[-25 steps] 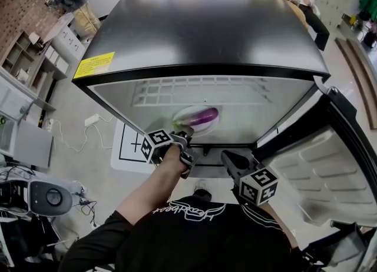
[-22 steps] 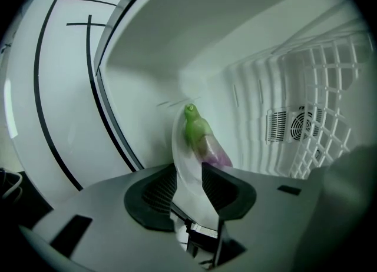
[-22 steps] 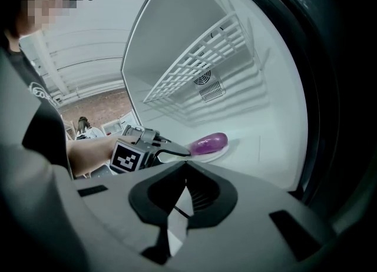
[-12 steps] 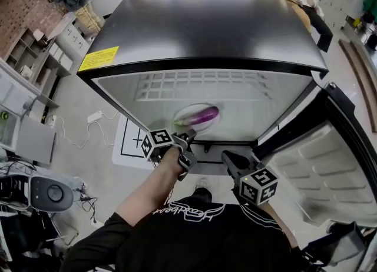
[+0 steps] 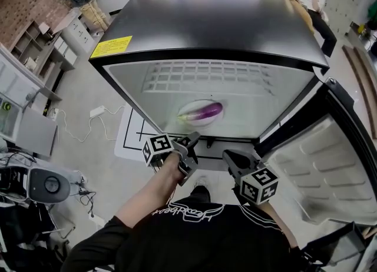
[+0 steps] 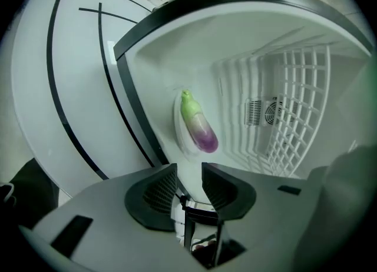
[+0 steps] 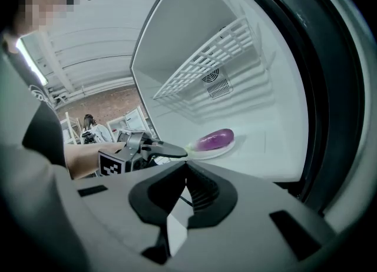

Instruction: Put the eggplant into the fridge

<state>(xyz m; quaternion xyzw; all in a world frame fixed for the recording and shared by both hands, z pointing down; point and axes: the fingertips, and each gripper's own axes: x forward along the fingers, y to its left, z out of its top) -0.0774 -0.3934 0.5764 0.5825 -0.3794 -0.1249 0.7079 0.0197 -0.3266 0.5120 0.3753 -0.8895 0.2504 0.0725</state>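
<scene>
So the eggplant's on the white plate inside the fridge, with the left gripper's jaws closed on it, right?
No. The eggplant lies on the white plate inside the fridge, but the left gripper has just been opening: its jaws stand apart, empty, short of it, as the left gripper view shows.

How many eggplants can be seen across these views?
1. The eggplant lies on a white plate on the floor of the open fridge, below the wire rack. Parts of the interior are out of view, so another could be hidden.
</scene>
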